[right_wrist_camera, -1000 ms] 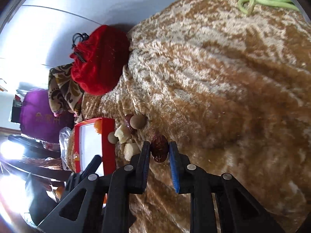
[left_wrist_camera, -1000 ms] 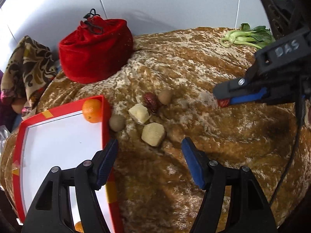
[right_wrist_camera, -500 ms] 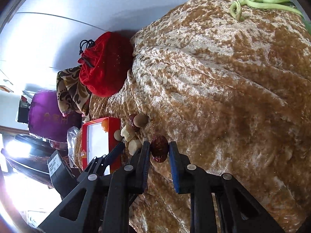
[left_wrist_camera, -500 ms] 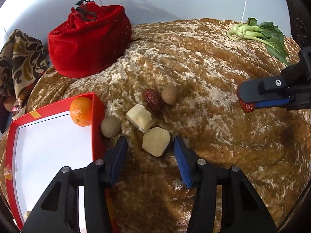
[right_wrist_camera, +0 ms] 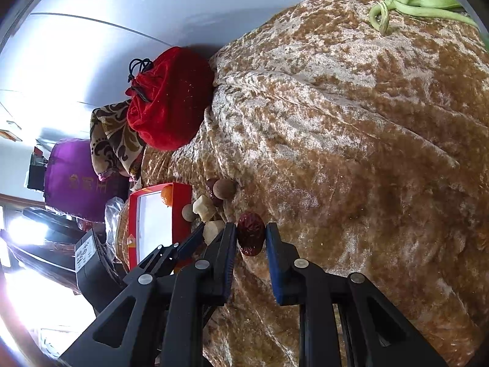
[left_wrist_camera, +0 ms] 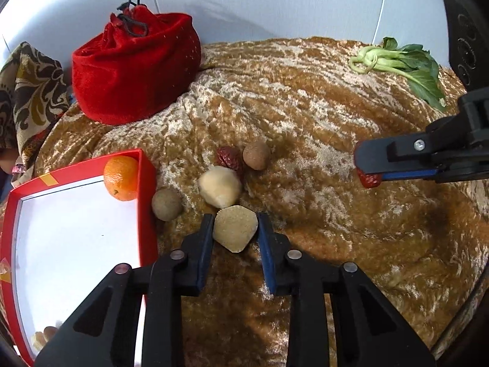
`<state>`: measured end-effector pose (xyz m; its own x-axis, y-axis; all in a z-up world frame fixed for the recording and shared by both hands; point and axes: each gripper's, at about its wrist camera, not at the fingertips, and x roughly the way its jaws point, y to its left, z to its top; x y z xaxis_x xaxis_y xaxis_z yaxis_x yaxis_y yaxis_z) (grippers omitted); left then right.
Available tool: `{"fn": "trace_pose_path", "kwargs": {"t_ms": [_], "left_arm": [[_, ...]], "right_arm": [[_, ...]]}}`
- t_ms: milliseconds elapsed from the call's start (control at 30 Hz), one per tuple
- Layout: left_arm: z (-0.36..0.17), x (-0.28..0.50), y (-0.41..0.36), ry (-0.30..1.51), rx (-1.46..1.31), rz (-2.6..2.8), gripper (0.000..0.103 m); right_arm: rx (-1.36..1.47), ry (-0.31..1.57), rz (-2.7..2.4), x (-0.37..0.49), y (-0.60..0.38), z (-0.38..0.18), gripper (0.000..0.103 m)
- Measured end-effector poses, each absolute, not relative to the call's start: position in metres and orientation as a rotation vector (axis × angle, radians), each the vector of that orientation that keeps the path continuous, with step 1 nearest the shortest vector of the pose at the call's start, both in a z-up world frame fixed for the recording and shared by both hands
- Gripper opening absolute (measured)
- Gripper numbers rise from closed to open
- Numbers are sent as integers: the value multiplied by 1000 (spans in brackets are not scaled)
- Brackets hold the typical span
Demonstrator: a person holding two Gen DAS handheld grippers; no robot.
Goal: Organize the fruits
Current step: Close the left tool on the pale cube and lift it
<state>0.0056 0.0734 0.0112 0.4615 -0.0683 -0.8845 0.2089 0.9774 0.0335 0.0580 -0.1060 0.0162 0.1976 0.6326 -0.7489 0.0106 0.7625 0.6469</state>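
Gold velvet cloth (left_wrist_camera: 321, 116), left hand-held gripper (left_wrist_camera: 235, 229) flanking tan chunk (left_wrist_camera: 234, 227)

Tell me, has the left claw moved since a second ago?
Yes. The left claw has advanced toward the red pouch and narrowed around the tan chunk, which earlier lay ahead of it.
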Motion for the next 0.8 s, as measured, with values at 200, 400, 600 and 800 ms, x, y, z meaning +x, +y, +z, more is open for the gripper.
{"fn": "trace_pose_path", "kwargs": {"t_ms": [200,400,600,800], "left_arm": [[47,-10,90,1015,125,-147,26],[71,-28,131,991,76,-17,26],[70,-39,184,1031,-34,152,26],[59,-43,211,1084,-72,220,26]], "right_arm": [[590,1296,534,54,-91,21,20],[578,1256,620,49,-66,29,20],[549,1231,733,35,-27,35,20],[506,1236,828,19,15,37,20]]}}
